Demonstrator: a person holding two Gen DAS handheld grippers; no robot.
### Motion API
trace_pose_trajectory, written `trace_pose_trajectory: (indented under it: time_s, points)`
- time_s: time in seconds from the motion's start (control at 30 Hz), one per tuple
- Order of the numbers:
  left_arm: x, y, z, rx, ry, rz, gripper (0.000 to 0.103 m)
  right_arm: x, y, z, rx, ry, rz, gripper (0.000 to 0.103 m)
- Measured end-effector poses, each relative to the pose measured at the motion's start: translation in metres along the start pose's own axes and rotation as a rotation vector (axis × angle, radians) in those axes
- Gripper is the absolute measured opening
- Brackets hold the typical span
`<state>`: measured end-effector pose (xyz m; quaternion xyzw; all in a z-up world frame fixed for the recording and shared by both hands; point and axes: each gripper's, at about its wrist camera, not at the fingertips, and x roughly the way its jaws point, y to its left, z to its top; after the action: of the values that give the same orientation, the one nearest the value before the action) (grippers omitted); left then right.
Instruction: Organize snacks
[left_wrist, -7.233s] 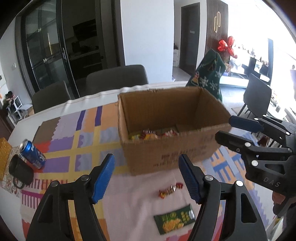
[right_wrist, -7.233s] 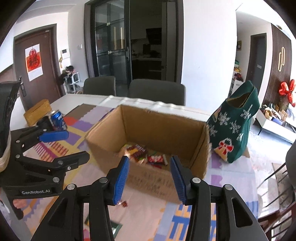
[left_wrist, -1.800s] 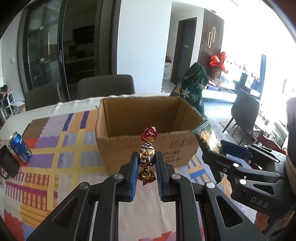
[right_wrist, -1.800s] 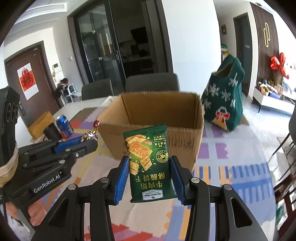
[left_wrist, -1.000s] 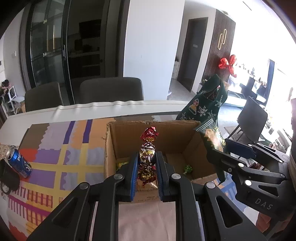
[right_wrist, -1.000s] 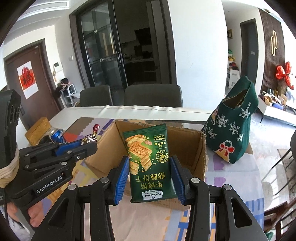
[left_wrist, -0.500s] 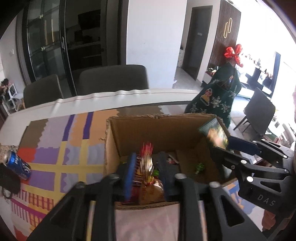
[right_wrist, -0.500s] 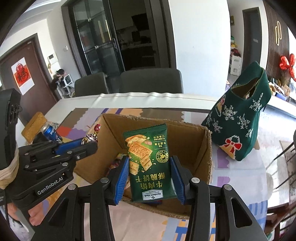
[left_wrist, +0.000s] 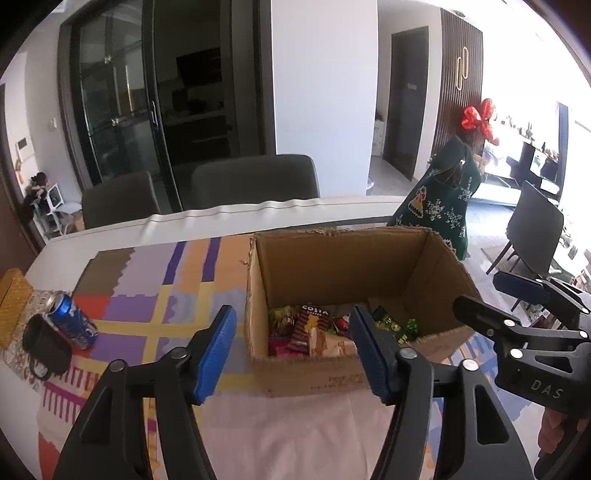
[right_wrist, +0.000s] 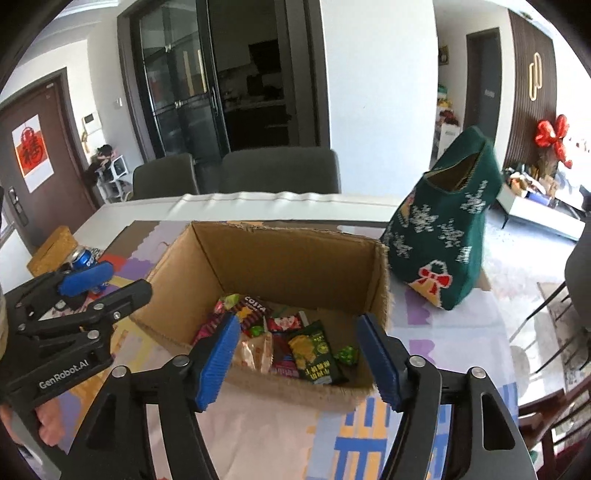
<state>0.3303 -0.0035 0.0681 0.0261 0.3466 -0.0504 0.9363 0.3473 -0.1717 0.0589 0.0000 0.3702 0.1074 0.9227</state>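
Snacks (right_wrist: 280, 332) lie in the box (right_wrist: 291, 258); left gripper (left_wrist: 291, 350) and right gripper (right_wrist: 299, 358), just spread apart and empty, could snag its near wall.

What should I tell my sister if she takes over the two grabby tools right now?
Left tool: jaws have just been opening, nothing between them.
Right tool: same, open and empty.
Both hang over the near edge of the cardboard box.
Done: the green cracker packet lies in the box with the other snacks.
Left: no loose snacks show on the tablecloth; check outside these views.
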Motion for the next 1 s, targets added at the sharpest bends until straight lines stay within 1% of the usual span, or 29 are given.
trace_pose_trajectory:
  time_s: [0.03,0.1,0.17,0.2,0.23,0.37,0.43,0.57,0.7,0.8,1.0]
  points:
    - [-0.006,-0.001,-0.003,-0.004,-0.006,0.000,0.069,-0.006,0.000,-0.003,0.003,-0.012,-0.004,0.070]
    - [-0.017,-0.004,-0.009,0.000,-0.009,0.000,0.069,-0.020,0.001,-0.010,0.004,-0.037,-0.008,0.070]
    - [-0.031,-0.007,-0.015,0.009,-0.026,0.006,0.072,-0.033,0.001,-0.016,0.009,-0.059,-0.017,0.075]
    - [-0.037,-0.008,-0.017,0.010,-0.035,0.010,0.076,-0.042,0.002,-0.021,0.012,-0.076,-0.022,0.079]
    - [-0.044,-0.008,-0.020,0.008,-0.044,0.015,0.080,-0.047,0.002,-0.023,0.012,-0.087,-0.026,0.080]
    - [-0.070,-0.010,-0.032,0.007,-0.074,0.030,0.085,-0.074,0.007,-0.037,0.003,-0.133,-0.052,0.083]
    - [-0.080,-0.011,-0.040,0.007,-0.087,0.036,0.090,-0.087,0.008,-0.044,0.000,-0.153,-0.063,0.085]
    - [-0.101,-0.014,-0.056,0.007,-0.102,0.047,0.092,-0.109,0.014,-0.060,-0.007,-0.186,-0.078,0.088]
    - [-0.119,-0.016,-0.073,-0.007,-0.113,0.050,0.098,-0.127,0.017,-0.076,-0.017,-0.201,-0.080,0.089]
    - [-0.133,-0.016,-0.083,-0.007,-0.121,0.055,0.099,-0.140,0.021,-0.089,-0.016,-0.212,-0.090,0.091]
    - [-0.159,-0.020,-0.103,-0.017,-0.133,0.050,0.101,-0.159,0.024,-0.112,-0.024,-0.221,-0.093,0.091]
